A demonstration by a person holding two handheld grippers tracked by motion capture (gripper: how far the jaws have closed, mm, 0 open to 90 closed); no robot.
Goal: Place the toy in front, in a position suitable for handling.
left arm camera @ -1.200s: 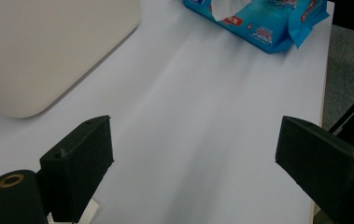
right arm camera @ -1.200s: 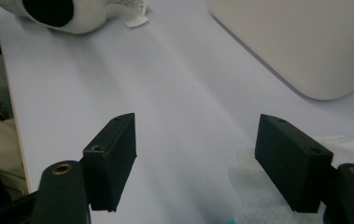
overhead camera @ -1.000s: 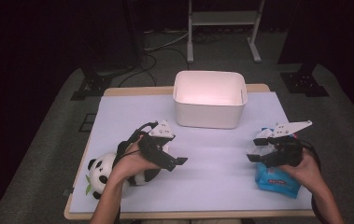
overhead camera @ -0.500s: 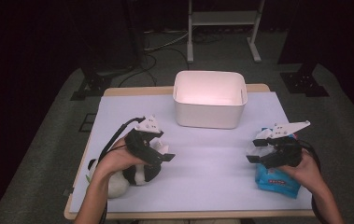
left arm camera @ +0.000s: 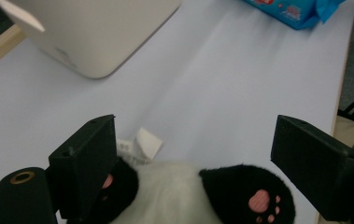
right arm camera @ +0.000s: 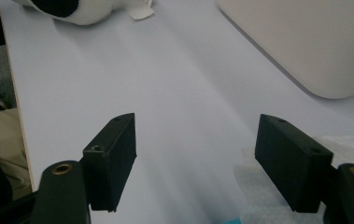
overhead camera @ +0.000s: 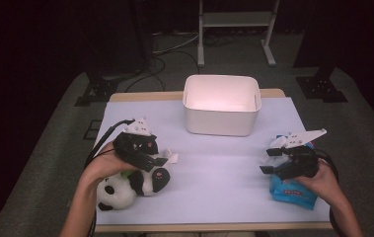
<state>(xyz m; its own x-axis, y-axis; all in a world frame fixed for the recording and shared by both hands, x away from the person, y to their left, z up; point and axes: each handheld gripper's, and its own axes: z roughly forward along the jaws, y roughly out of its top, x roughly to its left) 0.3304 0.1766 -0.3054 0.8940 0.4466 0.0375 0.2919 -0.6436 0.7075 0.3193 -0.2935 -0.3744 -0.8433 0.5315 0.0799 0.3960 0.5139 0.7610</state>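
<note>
Jaws of left gripper (left arm camera: 193, 163) spread wide, straddling the panda plush (left arm camera: 184, 196): one black paw with pink pads sits between them, other paw pressed against the inside of the one jaw, no squeeze visible. Plush's white tag (left arm camera: 142, 145) lies on the sheet just ahead. High view: left gripper (overhead camera: 157, 160) over panda plush (overhead camera: 125, 185) at near left of the white-covered table (overhead camera: 214, 182). Right gripper (right arm camera: 195, 163) jaws also wide, nothing between, bare sheet below. High view: right gripper (overhead camera: 268, 160) hovers above blue packet (overhead camera: 293, 190) at near right. White bin (overhead camera: 221, 104) stands at far centre, well apart from both.
</note>
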